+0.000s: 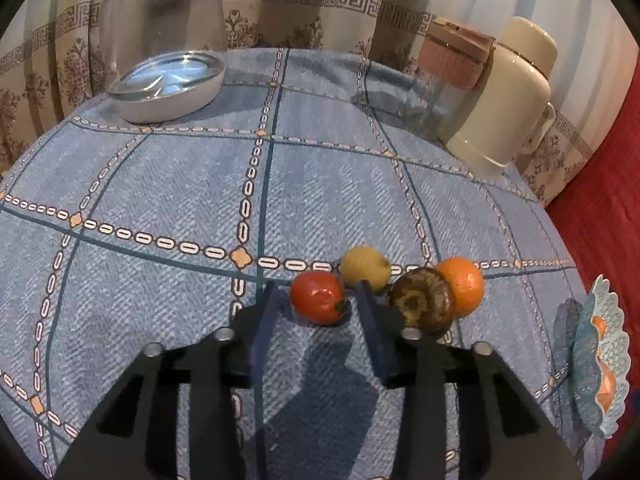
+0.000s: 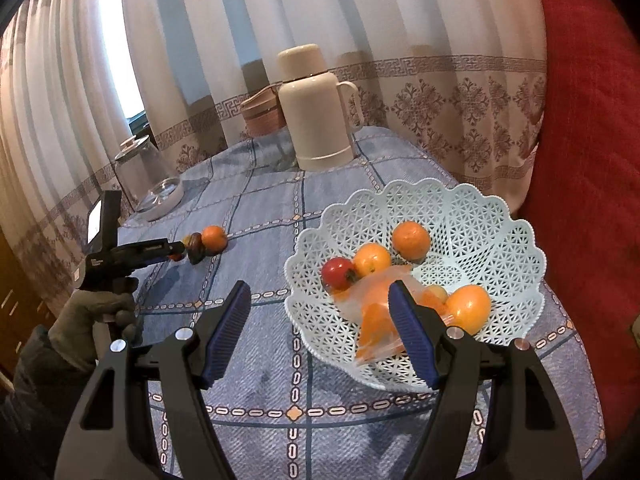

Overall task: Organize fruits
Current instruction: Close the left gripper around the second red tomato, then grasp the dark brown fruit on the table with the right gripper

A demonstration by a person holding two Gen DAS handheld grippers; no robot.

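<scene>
Blue checked cloth (image 1: 160, 184) fills our left wrist view. Our left gripper (image 1: 316, 304) stands open, its blue fingers either side of a red fruit (image 1: 318, 298) without gripping it; a yellow fruit (image 1: 365, 266), a brown fruit (image 1: 422, 302) and an orange (image 1: 460, 286) cluster just beside it. From the right wrist, our right gripper (image 2: 320, 300) hangs wide open and holds nothing, above the near rim of a white lattice basket (image 2: 480, 216) holding oranges and a red fruit.

Ahead of us, a cream thermos (image 2: 318, 120) stands beside a pink-lidded container (image 1: 454, 62); a glass jar (image 1: 172, 40) sits far left on the blue tablecloth (image 1: 160, 184).
</scene>
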